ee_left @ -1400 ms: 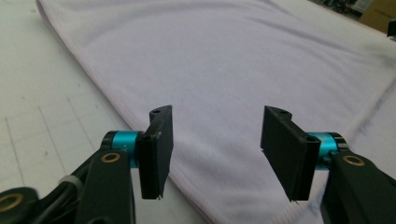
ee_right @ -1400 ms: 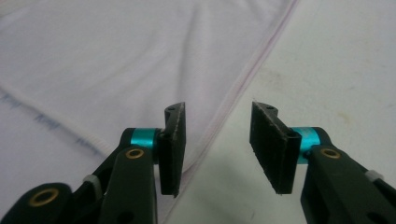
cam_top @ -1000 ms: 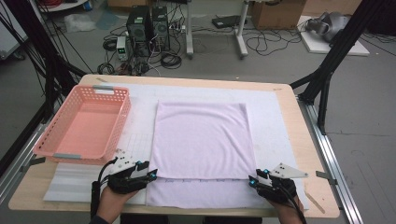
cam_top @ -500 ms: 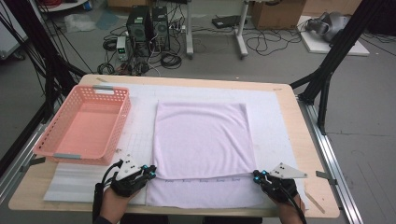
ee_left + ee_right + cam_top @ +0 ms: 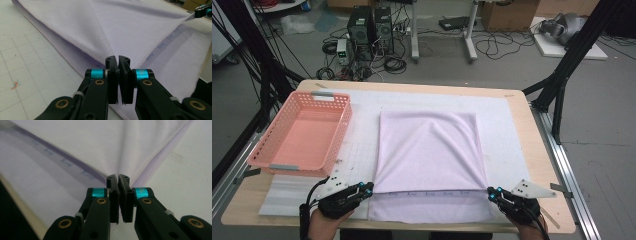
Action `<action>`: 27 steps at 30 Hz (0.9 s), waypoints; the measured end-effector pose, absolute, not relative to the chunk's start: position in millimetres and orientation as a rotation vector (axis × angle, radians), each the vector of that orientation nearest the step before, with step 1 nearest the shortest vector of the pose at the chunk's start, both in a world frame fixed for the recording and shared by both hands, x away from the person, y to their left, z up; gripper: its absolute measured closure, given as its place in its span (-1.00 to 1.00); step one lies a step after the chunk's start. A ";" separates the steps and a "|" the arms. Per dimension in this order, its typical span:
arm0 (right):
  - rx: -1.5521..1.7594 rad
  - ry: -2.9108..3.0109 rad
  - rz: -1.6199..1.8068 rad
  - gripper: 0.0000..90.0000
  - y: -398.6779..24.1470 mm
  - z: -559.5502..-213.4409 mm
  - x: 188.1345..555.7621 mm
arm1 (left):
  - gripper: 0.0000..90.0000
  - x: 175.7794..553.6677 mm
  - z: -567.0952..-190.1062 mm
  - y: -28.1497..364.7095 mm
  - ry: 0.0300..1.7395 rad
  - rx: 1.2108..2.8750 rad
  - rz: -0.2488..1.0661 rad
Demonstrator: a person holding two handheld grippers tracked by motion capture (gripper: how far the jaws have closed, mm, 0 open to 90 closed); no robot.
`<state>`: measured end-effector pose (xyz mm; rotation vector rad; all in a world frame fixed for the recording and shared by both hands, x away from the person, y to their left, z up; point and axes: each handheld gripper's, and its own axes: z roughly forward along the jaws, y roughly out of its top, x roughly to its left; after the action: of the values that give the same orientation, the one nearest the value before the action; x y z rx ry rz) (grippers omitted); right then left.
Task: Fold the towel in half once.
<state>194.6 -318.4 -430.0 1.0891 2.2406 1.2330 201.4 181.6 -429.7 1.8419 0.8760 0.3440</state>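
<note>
Pale lilac knit cloth (image 5: 429,150), folded once, lies at the middle of the white gridded mat (image 5: 512,130) on the wooden tabletop (image 5: 542,165), near edge toward the person. Empty pink plastic basket (image 5: 304,132) sits at the left edge.

Left gripper (image 5: 368,188) is clamped on the upper layer's near-left corner, hem pinched between the black jaws. Right gripper (image 5: 492,194) is clenched likewise on the near-right corner. Both jaw pairs have just closed with fabric between them; creases run up from each corner.

Step in hand, as judged: lifting the near hem for another fold. The next move calls for raising both corners evenly and carrying them toward the far edge, hem taut.

A faint printed strip runs along the lower layer (image 5: 62,160); lettering unreadable.
</note>
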 end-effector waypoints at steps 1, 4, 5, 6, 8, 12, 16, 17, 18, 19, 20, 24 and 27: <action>1.078 2.250 1.235 0.94 -318.9 -429.3 190.4 | 0.91 198.2 -429.2 182.3 0.873 1.846 0.342; 1.056 2.267 1.244 0.94 -321.8 -427.3 178.0 | 0.91 188.0 -428.2 184.3 0.869 1.859 0.324; 1.050 2.268 1.248 0.94 -322.6 -427.0 175.2 | 0.91 183.0 -427.5 184.3 0.861 1.866 0.320; 1.046 2.279 1.249 0.94 -323.8 -426.7 170.6 | 0.91 179.3 -426.9 184.3 0.854 1.874 0.318; 1.044 2.289 1.255 0.94 -325.3 -426.5 164.8 | 0.91 172.7 -426.1 184.4 0.846 1.881 0.313; 1.042 2.298 1.274 0.94 -328.1 -424.6 152.5 | 0.91 159.2 -426.7 184.6 0.846 1.896 0.284; 1.023 2.312 1.249 0.91 -328.9 -421.3 144.1 | 0.89 151.0 -432.4 184.1 0.847 1.922 0.270; 1.042 2.336 1.232 0.78 -328.4 -423.5 144.5 | 0.81 152.6 -434.7 185.3 0.861 1.918 0.279; 1.077 2.318 1.221 0.49 -329.1 -426.7 145.8 | 0.51 155.0 -435.7 186.7 0.882 1.903 0.283; 1.115 2.288 1.246 0.40 -330.8 -428.6 147.1 | 0.21 159.0 -435.6 189.7 0.927 1.879 0.288; 1.163 2.255 1.294 0.35 -334.1 -429.9 148.8 | 0.12 163.9 -434.3 194.1 0.957 1.839 0.292; 1.243 2.153 1.297 0.32 -338.5 -429.3 162.2 | 0.08 181.5 -430.0 200.1 0.982 1.785 0.323; 1.281 2.125 1.262 0.35 -333.6 -432.6 178.9 | 0.08 200.1 -430.3 198.0 0.984 1.778 0.330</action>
<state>178.9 -333.6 -432.6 1.2810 2.1250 1.2624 200.1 198.0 -430.3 1.7782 0.9843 0.3301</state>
